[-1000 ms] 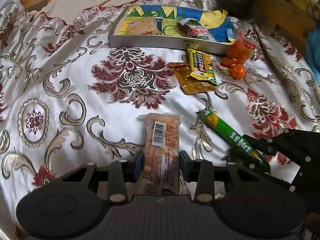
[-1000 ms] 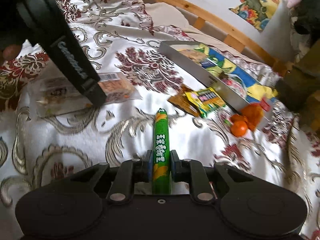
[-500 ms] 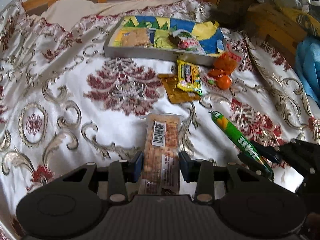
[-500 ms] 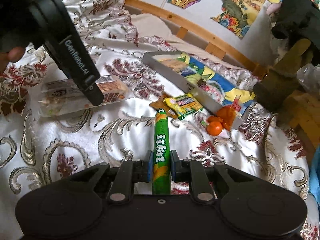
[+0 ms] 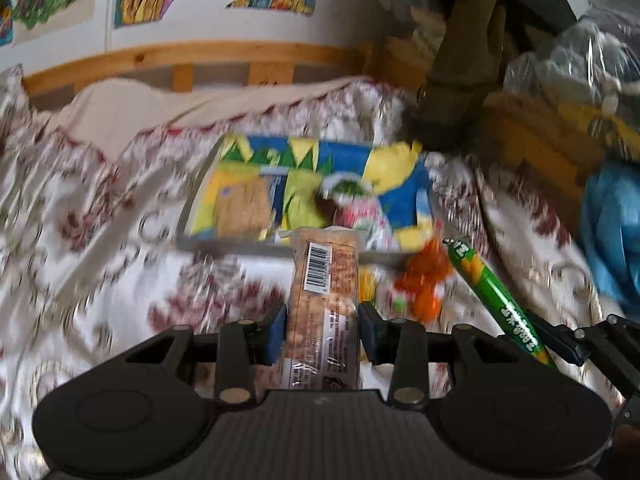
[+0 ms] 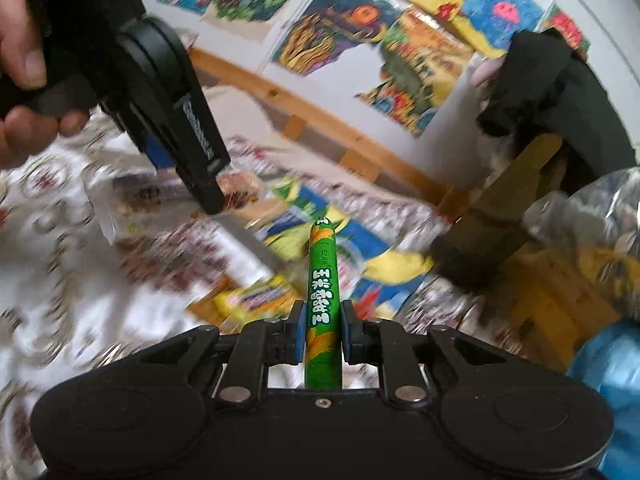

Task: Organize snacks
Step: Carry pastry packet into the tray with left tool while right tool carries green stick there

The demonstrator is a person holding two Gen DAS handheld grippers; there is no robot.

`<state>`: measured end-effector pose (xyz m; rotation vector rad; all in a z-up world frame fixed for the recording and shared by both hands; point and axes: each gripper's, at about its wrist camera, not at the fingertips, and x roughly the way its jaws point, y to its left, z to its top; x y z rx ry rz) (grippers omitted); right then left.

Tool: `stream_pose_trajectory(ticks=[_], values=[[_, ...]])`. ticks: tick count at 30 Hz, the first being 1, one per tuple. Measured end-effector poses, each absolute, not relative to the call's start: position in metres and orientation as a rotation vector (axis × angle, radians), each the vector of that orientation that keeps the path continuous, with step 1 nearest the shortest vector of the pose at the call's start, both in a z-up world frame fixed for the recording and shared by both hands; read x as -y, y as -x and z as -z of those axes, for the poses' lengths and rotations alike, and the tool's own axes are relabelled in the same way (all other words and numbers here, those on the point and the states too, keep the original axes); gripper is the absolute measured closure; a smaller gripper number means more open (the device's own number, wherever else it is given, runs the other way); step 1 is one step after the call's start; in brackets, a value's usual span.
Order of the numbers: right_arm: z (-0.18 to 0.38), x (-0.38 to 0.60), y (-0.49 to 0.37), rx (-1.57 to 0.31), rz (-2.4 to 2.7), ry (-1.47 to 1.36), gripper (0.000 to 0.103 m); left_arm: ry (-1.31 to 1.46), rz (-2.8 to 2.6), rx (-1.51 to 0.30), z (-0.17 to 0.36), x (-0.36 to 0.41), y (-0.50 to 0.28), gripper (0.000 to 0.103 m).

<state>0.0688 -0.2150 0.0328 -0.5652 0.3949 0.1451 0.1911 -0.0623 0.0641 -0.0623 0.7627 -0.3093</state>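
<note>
Both grippers are loaded and up off the bed now! At the bottom of the left wrist view, the left gripper is pinching a clear-wrapped cracker pack between its blue pads, barcode label facing up; the small print under it is too blurred to read. A second ago that pack lay flat on the bedspread; now it hangs in the air with its far end over the near wall of the tray, centre frame.

Same story on the right: bottom centre of the right wrist view, the right gripper is clamped on a green stick, white Chinese characters running up the wrapper, corn pictured at both ends, a small line of print near the tip too fine to make out. The stick's tip now points at the tray's colourful floor, where a second ago it pointed at cloth.

Everything beyond is smeared, so both hands are moving fast. My read: the pickup is done and this is the carry, with the drop into the tray next.

Still out on the cloth: a yellow packet and orange sweets, just short of the tray. Far back, bright drawings on the wall.
</note>
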Motion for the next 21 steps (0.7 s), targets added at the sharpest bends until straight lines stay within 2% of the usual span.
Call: stream_pose_trajectory(ticks=[9, 21], values=[[-0.065, 0.242, -0.158, -0.342, -0.082, 0.537, 0.085, 0.075, 0.344, -0.658, -0.085, 0.104, -0.288, 0.061], [-0.045, 0.276, -0.281, -0.367, -0.032, 0.447, 0.085, 0.078, 0.351, -0.625, -0.049, 0.138, -0.386, 0.061]])
